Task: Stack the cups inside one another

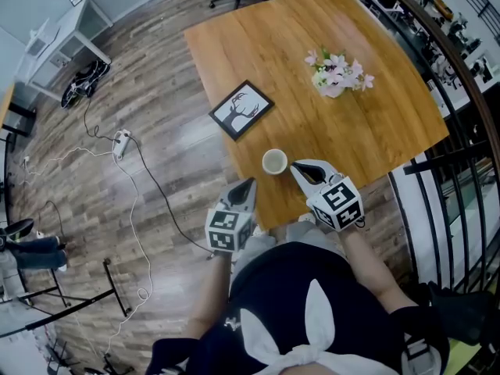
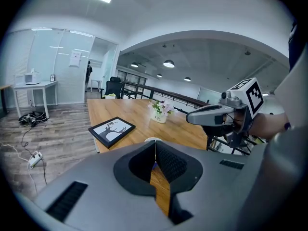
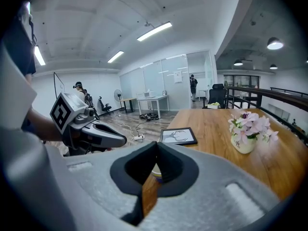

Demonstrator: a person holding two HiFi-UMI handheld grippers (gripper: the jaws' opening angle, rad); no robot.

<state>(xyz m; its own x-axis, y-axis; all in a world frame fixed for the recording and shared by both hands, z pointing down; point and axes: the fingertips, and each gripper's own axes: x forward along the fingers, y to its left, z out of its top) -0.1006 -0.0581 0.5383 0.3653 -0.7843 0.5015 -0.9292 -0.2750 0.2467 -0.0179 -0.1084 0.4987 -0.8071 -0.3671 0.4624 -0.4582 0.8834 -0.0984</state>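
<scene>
Head view: high above, facing steeply down on table; wearer's torso at bottom edge.
Left gripper view: low, close behind own jaws, facing across table; right tool at right.
Right gripper view: likewise; left tool at left.
All three share framed picture, flowers.

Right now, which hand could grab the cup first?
Probably the right. The right gripper is over the table, its tip beside the cup. The left gripper sits at the table's edge, a bit farther. Both are shut and empty.
</scene>
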